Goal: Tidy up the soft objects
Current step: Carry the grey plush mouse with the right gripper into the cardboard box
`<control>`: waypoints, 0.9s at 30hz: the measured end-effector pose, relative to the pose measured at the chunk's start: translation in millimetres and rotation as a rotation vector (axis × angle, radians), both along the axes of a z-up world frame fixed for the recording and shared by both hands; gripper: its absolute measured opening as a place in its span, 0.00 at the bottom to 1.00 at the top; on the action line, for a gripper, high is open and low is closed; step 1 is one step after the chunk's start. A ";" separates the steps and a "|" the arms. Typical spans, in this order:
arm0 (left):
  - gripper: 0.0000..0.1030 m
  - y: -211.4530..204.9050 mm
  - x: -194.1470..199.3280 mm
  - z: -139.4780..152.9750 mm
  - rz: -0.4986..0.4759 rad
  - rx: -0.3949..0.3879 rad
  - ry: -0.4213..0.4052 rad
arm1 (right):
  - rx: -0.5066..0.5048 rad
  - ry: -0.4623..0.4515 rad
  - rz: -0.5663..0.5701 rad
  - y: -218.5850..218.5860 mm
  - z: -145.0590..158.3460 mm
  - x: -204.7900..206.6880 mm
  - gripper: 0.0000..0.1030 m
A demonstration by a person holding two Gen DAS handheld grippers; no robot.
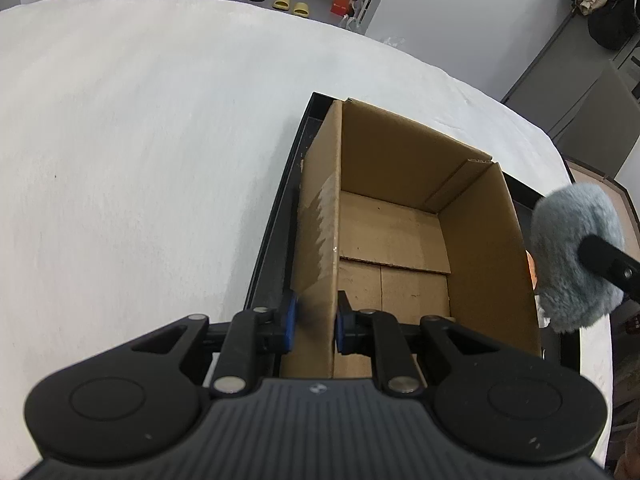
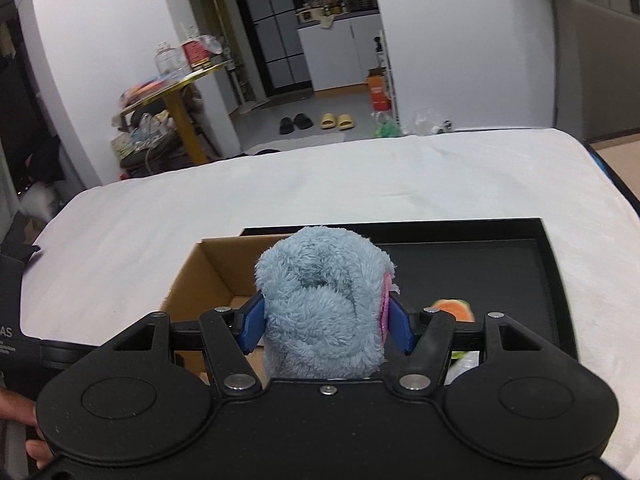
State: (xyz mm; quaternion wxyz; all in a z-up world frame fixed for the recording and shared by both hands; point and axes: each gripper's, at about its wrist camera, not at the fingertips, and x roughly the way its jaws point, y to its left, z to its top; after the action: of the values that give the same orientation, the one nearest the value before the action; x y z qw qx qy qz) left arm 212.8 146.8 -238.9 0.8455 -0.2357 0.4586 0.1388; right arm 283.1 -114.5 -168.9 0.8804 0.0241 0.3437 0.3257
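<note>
Left gripper [image 1: 315,322] clamped on the side wall of an open cardboard box [image 1: 400,184], box in a black tray [image 2: 548,248] on a white bed [image 1: 140,140], right gripper [image 2: 326,322] squeezing a blue plush toy [image 2: 324,304], raised beside the box, orange plush [image 2: 454,309] lying in the tray

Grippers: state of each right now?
Left gripper: shut on the box wall.
Right gripper: shut on the blue plush.
</note>
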 end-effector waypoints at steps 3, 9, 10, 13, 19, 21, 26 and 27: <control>0.16 3.4 -1.9 -2.3 0.007 -0.018 -0.002 | 0.002 -0.005 0.016 10.1 2.1 -1.4 0.58; 0.16 9.6 1.3 -6.6 -0.004 -0.046 -0.006 | -0.004 -0.012 0.039 33.5 3.9 -3.2 0.58; 0.16 10.6 0.0 -6.6 -0.006 -0.048 -0.008 | -0.005 -0.012 0.041 36.1 3.7 -2.7 0.58; 0.16 15.2 -1.7 -4.7 -0.004 -0.050 -0.004 | 0.003 -0.001 0.058 47.2 4.0 -2.9 0.58; 0.16 22.4 -3.5 -4.5 -0.016 -0.081 0.007 | -0.007 0.005 0.102 73.0 1.9 -8.0 0.58; 0.16 23.3 -4.7 -4.2 -0.020 -0.092 0.011 | -0.016 0.004 0.108 80.8 1.4 -9.0 0.58; 0.17 25.2 -7.6 -4.3 -0.011 -0.106 0.010 | -0.024 0.024 0.099 91.0 -3.4 -9.2 0.58; 0.17 26.1 -8.5 -4.2 -0.006 -0.109 0.010 | -0.020 0.030 0.095 93.1 -4.3 -9.2 0.58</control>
State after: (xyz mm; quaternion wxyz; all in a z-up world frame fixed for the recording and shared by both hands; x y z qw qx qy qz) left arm 204.4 172.8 -243.1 0.8295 -0.2794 0.4703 0.1123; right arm 273.9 -21.4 -173.2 0.8588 0.0037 0.3610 0.3634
